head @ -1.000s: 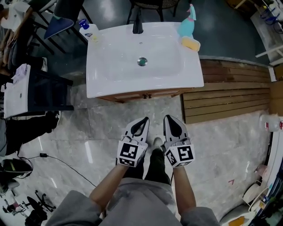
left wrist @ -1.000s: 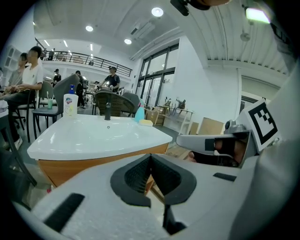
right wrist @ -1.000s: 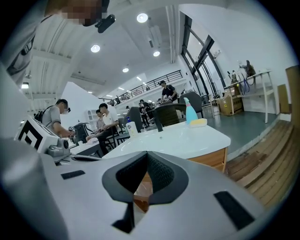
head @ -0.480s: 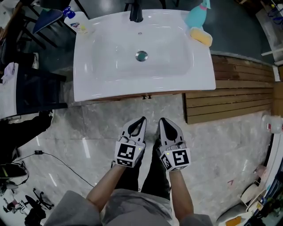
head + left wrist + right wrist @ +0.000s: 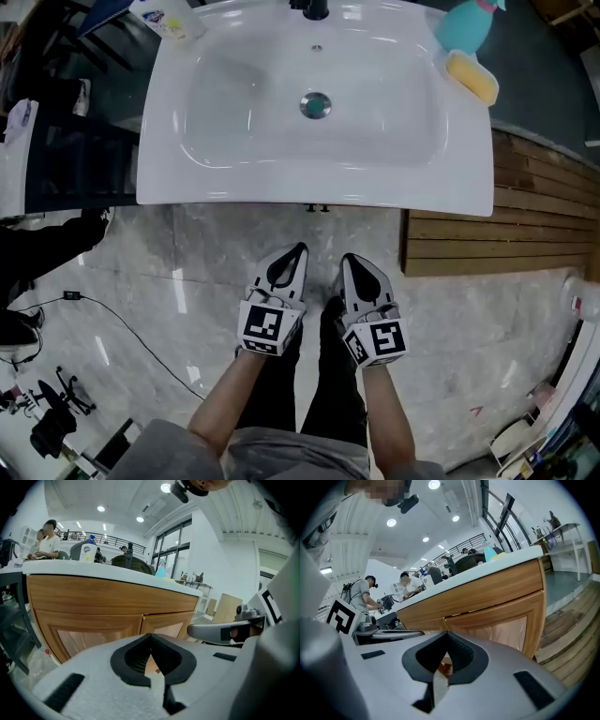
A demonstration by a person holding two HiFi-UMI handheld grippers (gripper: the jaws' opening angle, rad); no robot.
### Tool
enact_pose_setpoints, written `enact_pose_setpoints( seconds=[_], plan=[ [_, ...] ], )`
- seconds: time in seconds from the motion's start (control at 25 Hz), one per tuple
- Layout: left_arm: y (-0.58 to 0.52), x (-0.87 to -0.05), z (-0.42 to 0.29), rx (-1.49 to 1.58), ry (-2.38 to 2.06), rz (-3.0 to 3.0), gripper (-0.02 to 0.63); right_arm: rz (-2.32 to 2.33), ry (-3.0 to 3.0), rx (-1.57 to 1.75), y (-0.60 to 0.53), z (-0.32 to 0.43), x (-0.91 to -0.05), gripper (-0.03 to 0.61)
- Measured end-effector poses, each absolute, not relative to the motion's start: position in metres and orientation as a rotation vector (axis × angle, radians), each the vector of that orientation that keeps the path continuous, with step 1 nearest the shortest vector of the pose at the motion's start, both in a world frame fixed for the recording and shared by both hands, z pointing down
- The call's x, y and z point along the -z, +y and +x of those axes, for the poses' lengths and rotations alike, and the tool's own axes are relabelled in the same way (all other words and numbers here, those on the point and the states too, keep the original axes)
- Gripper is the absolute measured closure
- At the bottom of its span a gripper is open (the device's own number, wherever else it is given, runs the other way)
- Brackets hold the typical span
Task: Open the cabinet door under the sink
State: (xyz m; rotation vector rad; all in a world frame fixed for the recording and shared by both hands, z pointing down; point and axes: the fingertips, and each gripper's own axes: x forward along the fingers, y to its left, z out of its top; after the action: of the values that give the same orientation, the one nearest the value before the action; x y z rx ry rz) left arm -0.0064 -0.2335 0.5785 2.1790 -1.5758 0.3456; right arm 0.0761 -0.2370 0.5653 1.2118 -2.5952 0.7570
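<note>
The white sink tops a wooden cabinet whose front is hidden below its rim in the head view; only two small handles peek out. In the left gripper view the cabinet shows two closed doors meeting at a centre seam. The right gripper view shows the right-hand door closed too. My left gripper and right gripper hang side by side over the marble floor, short of the cabinet, touching nothing. Both are shut and hold nothing, tips aimed at the doors.
On the sink stand a blue spray bottle, a yellow sponge and a white bottle. A wooden slat platform lies right of the cabinet, a dark rack left. A cable crosses the floor. People sit far behind.
Both grippers have sunk lower, still side by side and shut. The sink has grown larger and slid up in the head view as the person came closer.
</note>
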Motion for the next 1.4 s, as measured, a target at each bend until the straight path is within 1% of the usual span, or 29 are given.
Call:
enact_pose_setpoints(
  seconds=[0.36, 0.96, 1.04, 1.12, 1.4],
  plan=[
    [-0.252, -0.614, -0.018, -0.285, -1.694, 2.074, 0.606, 1.111, -2.603, -0.767, -0.258, 0.084, -0.605, 0.569],
    [-0.257, -0.691, -0.015, 0.061, -1.672, 1.805, 0.601, 0.997, -2.628, -0.716, -0.268, 0.083, -0.631, 0.569],
    [-0.260, -0.700, -0.016, 0.136, -1.659, 1.763, 0.578, 0.990, -2.617, -0.709, -0.267, 0.087, -0.638, 0.569],
    [-0.263, -0.708, -0.017, 0.219, -1.639, 1.715, 0.531, 0.991, -2.605, -0.713, -0.265, 0.090, -0.644, 0.569],
    [-0.277, -0.726, -0.021, 0.412, -1.622, 1.603, 0.503, 0.977, -2.579, -0.690, -0.262, 0.104, -0.650, 0.569]
  ],
)
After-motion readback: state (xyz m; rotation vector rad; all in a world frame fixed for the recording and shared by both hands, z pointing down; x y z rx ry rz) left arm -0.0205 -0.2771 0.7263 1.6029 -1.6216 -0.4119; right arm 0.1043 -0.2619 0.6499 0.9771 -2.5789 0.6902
